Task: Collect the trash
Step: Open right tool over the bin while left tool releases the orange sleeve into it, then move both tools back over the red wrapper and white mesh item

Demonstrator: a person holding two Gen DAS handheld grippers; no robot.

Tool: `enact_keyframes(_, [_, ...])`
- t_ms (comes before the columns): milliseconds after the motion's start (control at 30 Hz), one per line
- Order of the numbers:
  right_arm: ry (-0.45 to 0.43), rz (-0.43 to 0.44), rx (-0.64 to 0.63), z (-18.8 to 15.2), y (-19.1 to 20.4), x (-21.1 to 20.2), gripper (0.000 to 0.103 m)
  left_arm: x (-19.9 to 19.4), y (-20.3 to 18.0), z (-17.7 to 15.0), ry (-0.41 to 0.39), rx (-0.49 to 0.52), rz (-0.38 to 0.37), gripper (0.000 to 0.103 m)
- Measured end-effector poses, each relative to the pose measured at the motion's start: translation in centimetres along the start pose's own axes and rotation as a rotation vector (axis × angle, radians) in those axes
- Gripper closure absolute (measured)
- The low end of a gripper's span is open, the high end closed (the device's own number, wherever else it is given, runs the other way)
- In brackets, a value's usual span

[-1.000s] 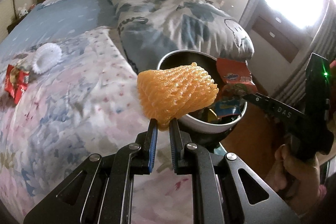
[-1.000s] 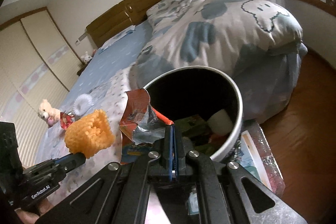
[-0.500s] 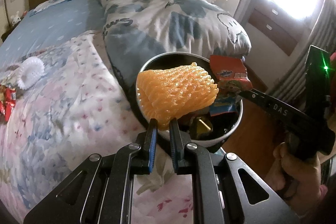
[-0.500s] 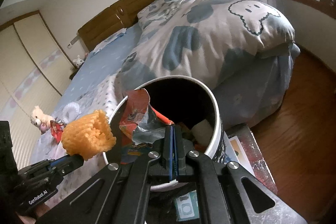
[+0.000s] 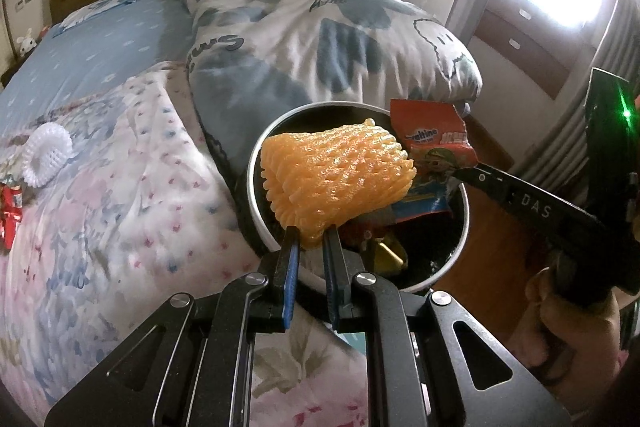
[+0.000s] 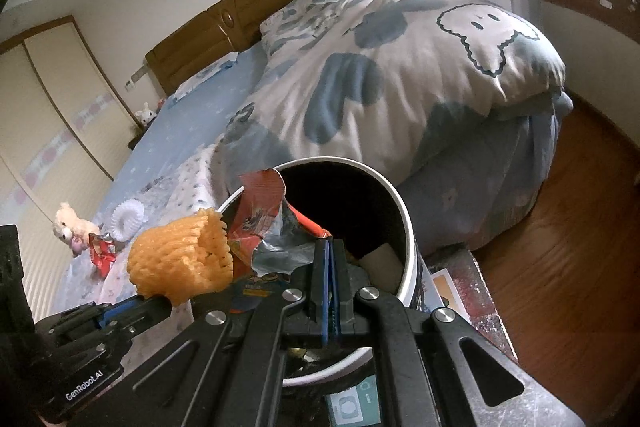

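Observation:
My left gripper (image 5: 311, 237) is shut on an orange foam fruit net (image 5: 336, 181) and holds it over the near rim of a round white trash bin (image 5: 256, 203) with a black inside. My right gripper (image 6: 329, 251) is shut on a torn orange snack wrapper (image 6: 260, 203) above the same bin (image 6: 408, 227). In the left wrist view the wrapper (image 5: 434, 143) hangs over the bin's far side. The net also shows in the right wrist view (image 6: 180, 259), at the bin's left rim. Several wrappers lie inside the bin.
A white foam net (image 5: 46, 151) and a red wrapper (image 5: 10, 215) lie on the floral blanket to the left. A plush toy (image 6: 74, 227) sits beside them. A bunched blue-and-white duvet (image 5: 320, 27) lies behind the bin. Wooden floor (image 6: 560, 227) is to the right.
Both grippers have come closer to the bin. The foam net and the snack wrapper now hang above its opening instead of short of it.

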State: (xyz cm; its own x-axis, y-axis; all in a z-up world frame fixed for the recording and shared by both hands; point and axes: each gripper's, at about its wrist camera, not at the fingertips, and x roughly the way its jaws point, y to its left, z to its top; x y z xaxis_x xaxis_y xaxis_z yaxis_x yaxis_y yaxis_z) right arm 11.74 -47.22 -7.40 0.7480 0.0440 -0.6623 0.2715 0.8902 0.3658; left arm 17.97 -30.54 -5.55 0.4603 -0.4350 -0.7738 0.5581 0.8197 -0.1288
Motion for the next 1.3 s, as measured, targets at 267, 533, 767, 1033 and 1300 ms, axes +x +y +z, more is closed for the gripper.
enact_keyframes(267, [0.015, -0.008, -0.007, 0.5, -0.1, 0.6, 0.102, 0.7, 0.0, 0.4, 0.01, 0.003, 0.001, 0.092])
enact_keyframes(533, [0.026, -0.012, -0.001, 0.7, -0.4, 1.1, 0.097, 1.1, 0.0, 0.7, 0.018, -0.001, -0.006, 0.089])
enact_keyframes(767, [0.029, -0.016, 0.026, 0.8, -0.7, 1.1, 0.059, 0.7, 0.5, 0.4, 0.008, -0.018, -0.008, 0.068])
enact_keyframes(1033, [-0.002, 0.0, 0.038, 0.6, -0.1, 0.1, 0.033, -0.7, 2.5, -1.3, -0.007, -0.061, 0.007, 0.055])
enact_keyframes(1300, [-0.012, 0.06, 0.024, 0.0, 2.9, -0.4, 0.022, -2.6, 7.2, -3.8, -0.018, -0.17, 0.049, 0.049])
